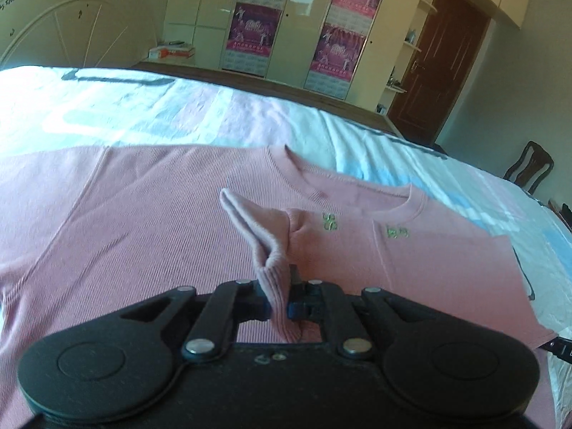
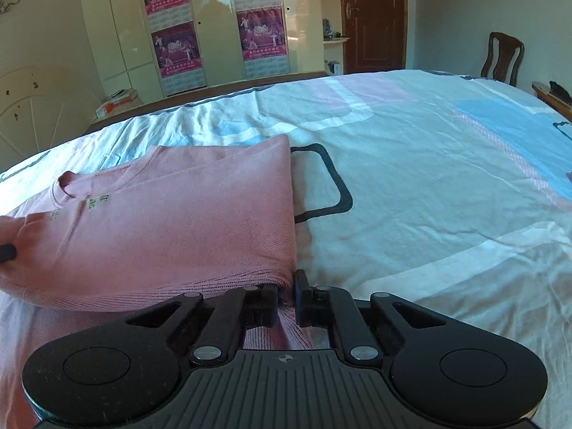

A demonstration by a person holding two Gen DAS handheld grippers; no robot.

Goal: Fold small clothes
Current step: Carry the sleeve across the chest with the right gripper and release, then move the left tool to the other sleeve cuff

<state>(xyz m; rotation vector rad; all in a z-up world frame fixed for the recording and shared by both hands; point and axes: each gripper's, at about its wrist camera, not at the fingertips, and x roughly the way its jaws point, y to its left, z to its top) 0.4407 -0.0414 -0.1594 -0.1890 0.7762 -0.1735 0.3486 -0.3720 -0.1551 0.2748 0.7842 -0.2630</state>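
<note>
A pink ribbed sweater [image 1: 136,214] lies spread on the bed, neckline away from me, with small green embroidery near the collar. My left gripper [image 1: 280,286] is shut on a bunched fold of the pink sweater, which stands up between the fingers. In the right wrist view the pink sweater [image 2: 171,221] has its right side folded over. My right gripper [image 2: 287,296] is shut on the sweater's lower right corner. At that view's left edge a dark fingertip [image 2: 7,253] of the other gripper shows against the cloth.
The bed sheet [image 2: 429,178] is white with pale blue, pink and dark outlined patches. A wardrobe with posters [image 1: 293,25] stands beyond the bed, a brown door [image 2: 371,18] beside it. A wooden chair [image 2: 502,58] stands at the bed's far right.
</note>
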